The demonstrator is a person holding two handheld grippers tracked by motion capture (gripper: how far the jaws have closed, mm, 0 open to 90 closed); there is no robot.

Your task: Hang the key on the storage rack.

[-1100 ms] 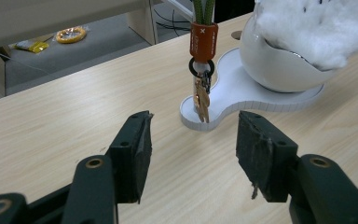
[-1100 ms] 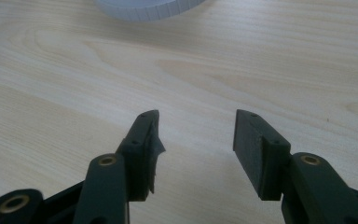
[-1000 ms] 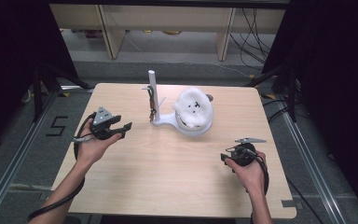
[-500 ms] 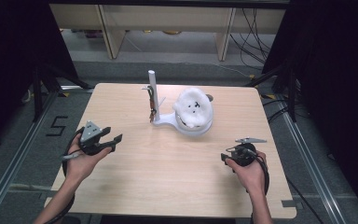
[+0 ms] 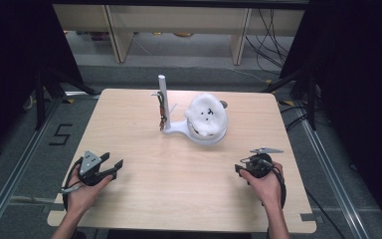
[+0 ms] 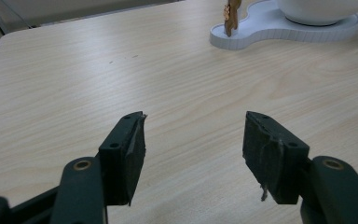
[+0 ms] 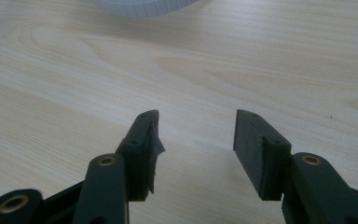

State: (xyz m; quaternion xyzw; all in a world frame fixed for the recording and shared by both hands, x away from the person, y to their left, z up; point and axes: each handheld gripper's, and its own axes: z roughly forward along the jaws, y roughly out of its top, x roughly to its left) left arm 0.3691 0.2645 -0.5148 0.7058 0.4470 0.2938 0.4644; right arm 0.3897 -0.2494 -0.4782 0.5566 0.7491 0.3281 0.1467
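My left tongs [image 5: 110, 167] have dropped and pulled back toward my near-left corner of the tabletop [image 5: 139, 124] since the earlier frames, where they were held higher and closer to the white stand [image 5: 179, 128]. Their jaws have just been opening and there's nothing btwn them; in the left gripper view the pads [image 6: 133, 149] stand spread over bare wood. Right tongs [image 5: 242, 166] haven't budged, low at the near-right, also spread and empty, w/ plain wood under them in the right gripper view [image 7: 196, 140].

Going left to right: left tongs near-left, then the stand's thin upright post [image 5: 162, 94] w/ a small brown clip-like piece [image 5: 163, 112] hanging on it, then the fluffy white ball [image 5: 206, 115] sitting in the bowl end of the stand, mid-tabletop toward the far side, well apart from both tongs. Right tongs near-right.

Risks as I see them: the post looks tall and slim, so a sideways knock from the left tongs on approach could tip or slide the whole stand. The ball looks soft and light; a shallow pinch might only catch fluff and drop it, a hard one could squash it. The trailing cables could also snag the tabletop's edge.
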